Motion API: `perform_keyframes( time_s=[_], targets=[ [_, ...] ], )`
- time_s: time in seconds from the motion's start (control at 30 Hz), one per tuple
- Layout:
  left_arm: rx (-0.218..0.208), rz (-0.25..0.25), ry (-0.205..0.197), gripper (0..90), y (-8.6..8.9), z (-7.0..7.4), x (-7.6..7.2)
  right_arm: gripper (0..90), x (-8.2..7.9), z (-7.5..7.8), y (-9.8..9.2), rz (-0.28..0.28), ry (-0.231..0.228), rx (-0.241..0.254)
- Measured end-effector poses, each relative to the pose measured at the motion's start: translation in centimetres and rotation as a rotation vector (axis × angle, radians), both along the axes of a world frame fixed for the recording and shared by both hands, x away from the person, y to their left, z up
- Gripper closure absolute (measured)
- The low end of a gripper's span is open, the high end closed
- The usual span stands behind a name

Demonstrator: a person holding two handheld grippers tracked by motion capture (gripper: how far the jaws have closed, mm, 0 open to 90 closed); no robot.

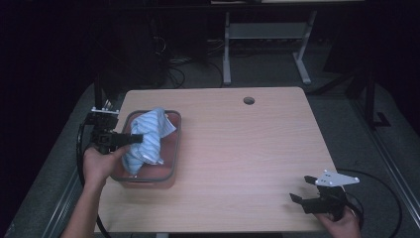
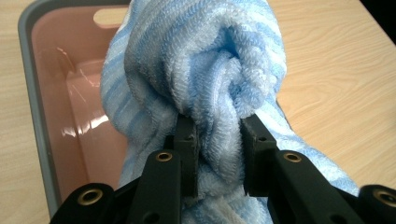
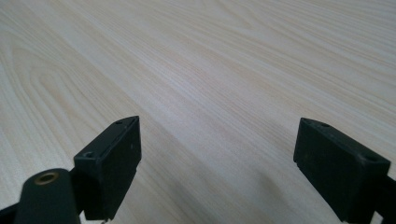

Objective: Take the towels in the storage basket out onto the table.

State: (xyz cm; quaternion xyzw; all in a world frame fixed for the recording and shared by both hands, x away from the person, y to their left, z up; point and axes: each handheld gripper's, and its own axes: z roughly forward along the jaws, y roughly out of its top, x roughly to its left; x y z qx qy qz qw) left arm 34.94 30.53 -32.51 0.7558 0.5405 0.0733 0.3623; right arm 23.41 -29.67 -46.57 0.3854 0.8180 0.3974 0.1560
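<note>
Blue-striped terry towel (image 2: 205, 65) bunched in the clamped left gripper (image 2: 217, 140) over the grey-rimmed pink plastic tub (image 1: 172, 148) near the table's left edge, right gripper (image 1: 306, 189) spread idle—thin pinch, could slip out!

The counter (image 1: 237, 148) has a light wood-grain top with a round hole (image 1: 249, 100) near its far edge. Behind it, a grey metal frame (image 1: 267, 34) stands on the dark floor (image 1: 277, 69), with cables (image 1: 173, 64) just beside it.

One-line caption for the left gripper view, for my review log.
Left gripper shut on a bunched blue-and-white striped terry towel, over a pink plastic tub with a grey rim.
</note>
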Motion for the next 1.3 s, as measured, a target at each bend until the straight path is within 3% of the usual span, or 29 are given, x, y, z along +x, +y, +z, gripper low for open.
perform_keyframes(
  time_s=[0.47, 0.63, 1.3],
  targets=[
    [-0.012, -0.019, -0.037, 71.3, -0.7, 2.9, -0.1, 14.4, 0.0, 0.1, 0.0, -0.001, -0.002, 0.001],
    [-0.040, -0.032, -0.043, 71.3, -1.1, 3.9, -0.1, 14.5, 0.1, 0.1, 0.0, 0.000, -0.002, 0.000],
    [-0.025, -0.096, -0.063, 71.3, -4.9, 5.9, 0.8, 14.5, -0.1, 0.4, -0.2, -0.008, -0.011, 0.003]
  ],
)
